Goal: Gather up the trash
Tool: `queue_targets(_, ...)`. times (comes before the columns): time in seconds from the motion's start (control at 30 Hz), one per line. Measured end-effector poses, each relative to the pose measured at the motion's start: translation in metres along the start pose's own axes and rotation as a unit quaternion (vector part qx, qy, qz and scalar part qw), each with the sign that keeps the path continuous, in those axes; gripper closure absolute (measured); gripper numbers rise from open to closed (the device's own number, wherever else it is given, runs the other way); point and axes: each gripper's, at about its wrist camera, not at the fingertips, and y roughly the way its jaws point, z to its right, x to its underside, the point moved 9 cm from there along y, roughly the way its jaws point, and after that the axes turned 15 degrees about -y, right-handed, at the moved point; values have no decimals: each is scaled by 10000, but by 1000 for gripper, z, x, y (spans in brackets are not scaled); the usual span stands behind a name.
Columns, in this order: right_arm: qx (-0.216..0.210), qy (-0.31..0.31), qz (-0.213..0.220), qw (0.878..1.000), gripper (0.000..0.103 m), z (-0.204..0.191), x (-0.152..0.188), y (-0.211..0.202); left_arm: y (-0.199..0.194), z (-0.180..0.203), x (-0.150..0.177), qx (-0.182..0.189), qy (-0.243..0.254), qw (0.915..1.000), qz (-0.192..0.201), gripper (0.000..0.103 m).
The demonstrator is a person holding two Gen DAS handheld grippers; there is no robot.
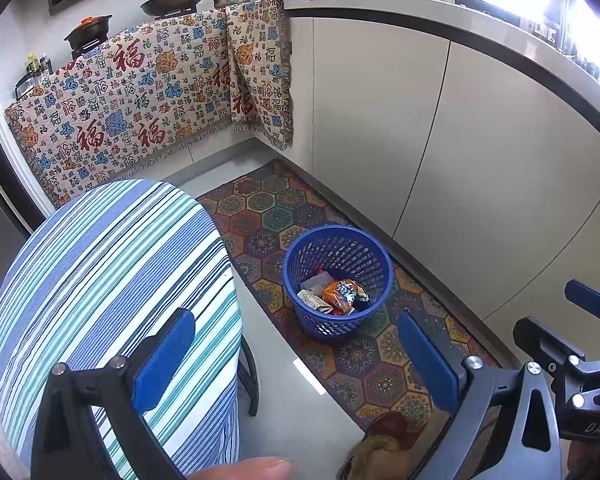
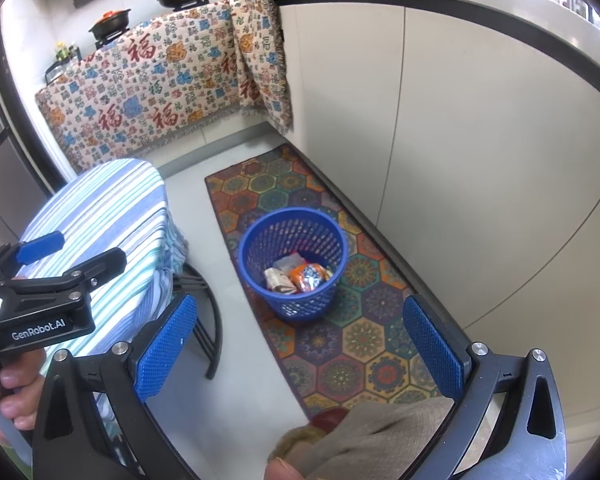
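Observation:
A blue mesh waste basket (image 1: pixel 337 280) stands on a patterned floor mat and holds several crumpled wrappers (image 1: pixel 338 293). It also shows in the right wrist view (image 2: pixel 294 262), with the wrappers (image 2: pixel 300 276) inside. My left gripper (image 1: pixel 296 364) is open and empty, held high above the floor near the basket. My right gripper (image 2: pixel 300 350) is open and empty, also well above the basket. The left gripper also shows at the left of the right wrist view (image 2: pixel 66 254), over the striped table.
A round table under a blue striped cloth (image 1: pixel 112 300) stands left of the basket. White cabinets (image 1: pixel 440 140) line the right side. A patterned cloth (image 1: pixel 140 92) hangs over the far counter with pots on it. The colourful mat (image 2: pixel 340 320) runs along the cabinets.

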Motion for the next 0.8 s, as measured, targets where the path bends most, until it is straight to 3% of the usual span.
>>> queue_targets(0.8,-28,14,-14,10000,0,3,-1,2,3,3,2,33,37,10000,-14,0)
